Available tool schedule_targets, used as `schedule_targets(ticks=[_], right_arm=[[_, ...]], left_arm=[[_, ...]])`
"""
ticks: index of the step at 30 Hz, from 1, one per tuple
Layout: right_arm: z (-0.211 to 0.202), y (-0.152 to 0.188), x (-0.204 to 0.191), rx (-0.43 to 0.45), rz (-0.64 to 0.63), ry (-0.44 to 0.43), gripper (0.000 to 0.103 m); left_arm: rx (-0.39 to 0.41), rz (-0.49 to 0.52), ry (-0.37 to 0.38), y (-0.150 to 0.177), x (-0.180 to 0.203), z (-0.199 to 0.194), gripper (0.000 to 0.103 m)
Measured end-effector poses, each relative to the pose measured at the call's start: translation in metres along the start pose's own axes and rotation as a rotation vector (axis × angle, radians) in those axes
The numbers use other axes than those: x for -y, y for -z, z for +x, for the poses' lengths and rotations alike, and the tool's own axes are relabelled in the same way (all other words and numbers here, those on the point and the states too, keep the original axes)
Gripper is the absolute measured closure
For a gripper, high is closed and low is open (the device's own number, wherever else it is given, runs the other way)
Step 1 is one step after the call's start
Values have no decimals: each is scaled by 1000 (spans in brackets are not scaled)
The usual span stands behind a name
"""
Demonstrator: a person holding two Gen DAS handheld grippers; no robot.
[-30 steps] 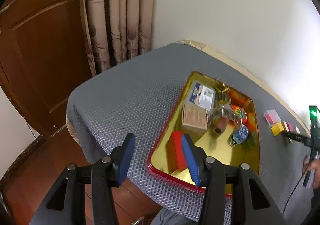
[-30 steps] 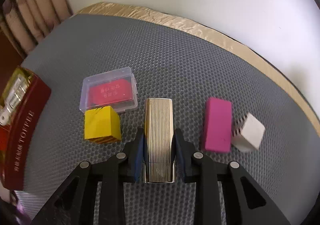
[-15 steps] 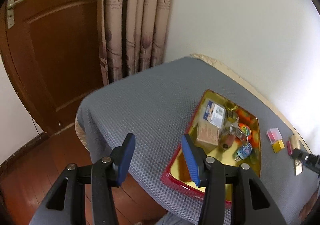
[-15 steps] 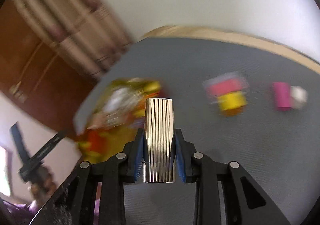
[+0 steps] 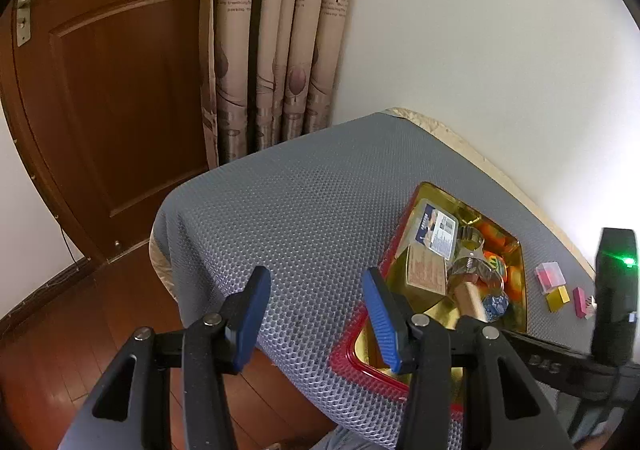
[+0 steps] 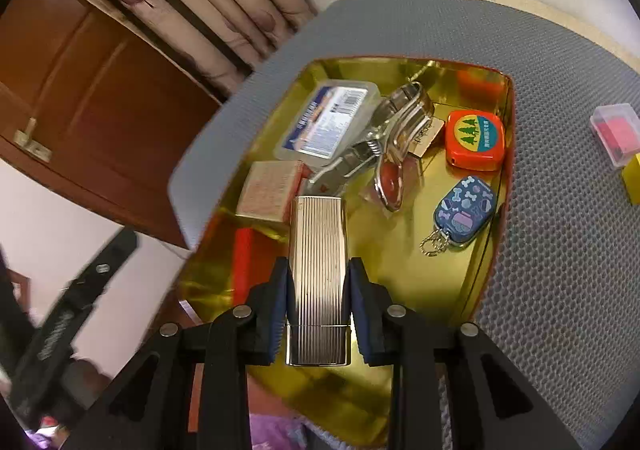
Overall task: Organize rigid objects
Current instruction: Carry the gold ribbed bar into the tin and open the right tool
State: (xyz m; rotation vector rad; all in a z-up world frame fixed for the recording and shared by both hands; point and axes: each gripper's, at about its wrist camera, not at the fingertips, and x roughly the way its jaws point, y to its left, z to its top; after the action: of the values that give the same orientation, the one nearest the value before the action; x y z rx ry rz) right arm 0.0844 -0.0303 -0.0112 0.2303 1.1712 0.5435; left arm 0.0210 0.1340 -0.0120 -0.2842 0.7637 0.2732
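My right gripper (image 6: 318,282) is shut on a ribbed silver metal case (image 6: 318,250), which hangs over the near part of a gold-lined red tin tray (image 6: 490,250). In the tray lie a clear card box (image 6: 328,122), a tan box (image 6: 268,190), a metal clip (image 6: 400,122), an orange tape measure (image 6: 476,140), a blue key fob (image 6: 464,214) and a red block (image 6: 242,250). My left gripper (image 5: 316,310) stands open and holds nothing, over the grey table just left of the tray (image 5: 348,354).
Right of the tray on the grey mat (image 5: 304,218) sit a clear box with red contents (image 5: 550,276), a yellow cube (image 5: 558,298) and a pink eraser (image 5: 579,302). A wooden door (image 5: 112,90) and curtains (image 5: 276,42) stand beyond the table's left edge.
My right gripper has carried the ribbed case leftward from beside the yellow cube to above the tray. The left gripper has pulled back a little, its jaws unchanged.
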Motion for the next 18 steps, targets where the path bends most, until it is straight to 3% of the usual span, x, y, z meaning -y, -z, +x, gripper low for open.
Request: schedule_targets(ticks=[7,10,14,17,18], right_arm=[[20,0,-10,10,-30,79,76],[25,-3,-13,20,-24,63,73],[-4,11,-6,87,-14,13,72],[-42,29,15,189,13,-12,66],[-56,39,29,222,21,15,62]], left_arm=[[-19,-2,0,0,0,6,54],[-30,8,-6,1,2,8,54],[-23,20,-17,3,5,8,54],[-10,31,-11,4,7,4,54],[-6,38,-5,5,9,2,54]])
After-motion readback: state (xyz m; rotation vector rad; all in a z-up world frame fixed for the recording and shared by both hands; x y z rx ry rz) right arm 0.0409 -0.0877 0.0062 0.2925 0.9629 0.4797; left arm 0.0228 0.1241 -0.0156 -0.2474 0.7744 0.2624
